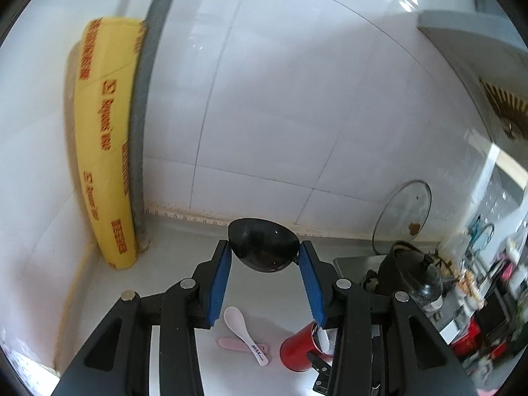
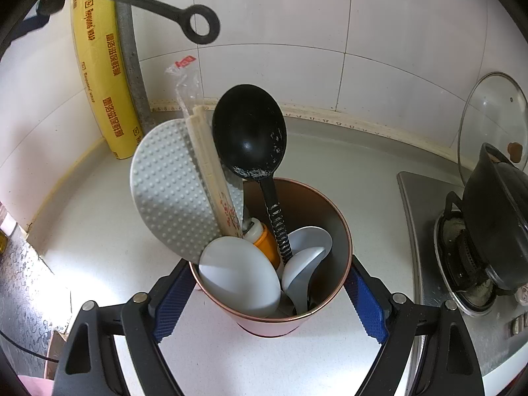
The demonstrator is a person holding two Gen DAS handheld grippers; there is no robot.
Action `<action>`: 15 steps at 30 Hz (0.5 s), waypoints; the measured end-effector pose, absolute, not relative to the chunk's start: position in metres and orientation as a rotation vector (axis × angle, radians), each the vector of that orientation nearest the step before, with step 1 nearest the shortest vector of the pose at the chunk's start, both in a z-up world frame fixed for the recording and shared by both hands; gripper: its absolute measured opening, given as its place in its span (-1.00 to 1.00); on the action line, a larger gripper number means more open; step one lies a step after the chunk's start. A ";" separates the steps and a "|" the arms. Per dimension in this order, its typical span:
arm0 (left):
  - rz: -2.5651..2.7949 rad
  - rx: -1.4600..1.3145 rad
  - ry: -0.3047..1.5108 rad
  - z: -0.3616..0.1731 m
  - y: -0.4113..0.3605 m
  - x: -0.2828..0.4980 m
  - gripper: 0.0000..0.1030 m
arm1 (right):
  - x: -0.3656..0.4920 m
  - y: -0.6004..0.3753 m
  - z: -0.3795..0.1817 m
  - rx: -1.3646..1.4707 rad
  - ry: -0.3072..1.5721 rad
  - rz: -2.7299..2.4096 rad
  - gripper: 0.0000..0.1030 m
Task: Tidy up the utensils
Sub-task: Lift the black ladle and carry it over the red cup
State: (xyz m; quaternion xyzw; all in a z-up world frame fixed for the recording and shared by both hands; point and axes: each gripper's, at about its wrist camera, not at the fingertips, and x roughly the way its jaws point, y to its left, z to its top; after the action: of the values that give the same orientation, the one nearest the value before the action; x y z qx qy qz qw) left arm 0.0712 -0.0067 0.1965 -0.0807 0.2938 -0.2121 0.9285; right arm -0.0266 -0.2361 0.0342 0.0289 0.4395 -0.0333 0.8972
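Note:
My left gripper (image 1: 264, 252) is shut on the bowl of a black ladle (image 1: 264, 246) and holds it in the air above the counter; the ladle's ringed handle (image 2: 201, 28) shows at the top left of the right wrist view. Below it a white spoon (image 1: 242, 331) lies across a pink utensil (image 1: 231, 344), beside the red utensil cup (image 1: 298, 349). My right gripper (image 2: 270, 292) is shut on that cup's (image 2: 336, 264) sides. The cup holds a black spoon (image 2: 250, 132), a grey rice paddle (image 2: 171, 194), chopsticks (image 2: 211, 165) and white spoons (image 2: 241, 274).
A yellow wrap box (image 1: 105, 145) leans in the wall corner beside a grey pipe (image 2: 130, 49). A gas stove (image 2: 439, 257) with a black pot (image 2: 495, 217) stands to the right, and a glass lid (image 2: 491, 115) leans on the tiled wall.

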 end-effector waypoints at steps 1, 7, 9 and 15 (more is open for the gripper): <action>-0.435 -0.153 0.600 0.196 -0.010 0.070 -0.15 | -0.027 -0.236 0.034 0.060 0.910 -0.069 0.72; -0.424 -0.028 0.593 0.192 -0.040 0.061 -0.15 | -0.027 -0.236 0.034 0.060 0.910 -0.069 0.72; -0.424 0.005 0.593 0.189 -0.049 0.059 -0.15 | -0.027 -0.236 0.034 0.060 0.910 -0.069 0.72; -0.430 0.125 0.570 0.180 -0.079 0.049 -0.15 | -0.027 -0.236 0.034 0.060 0.910 -0.069 0.72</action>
State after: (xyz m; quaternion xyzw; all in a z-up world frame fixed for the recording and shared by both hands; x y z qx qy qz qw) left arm 0.0487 -0.0787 0.1797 0.0613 0.2790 -0.2103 0.9350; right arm -0.0267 -0.2365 0.0342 0.0289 0.4394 -0.0333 0.8972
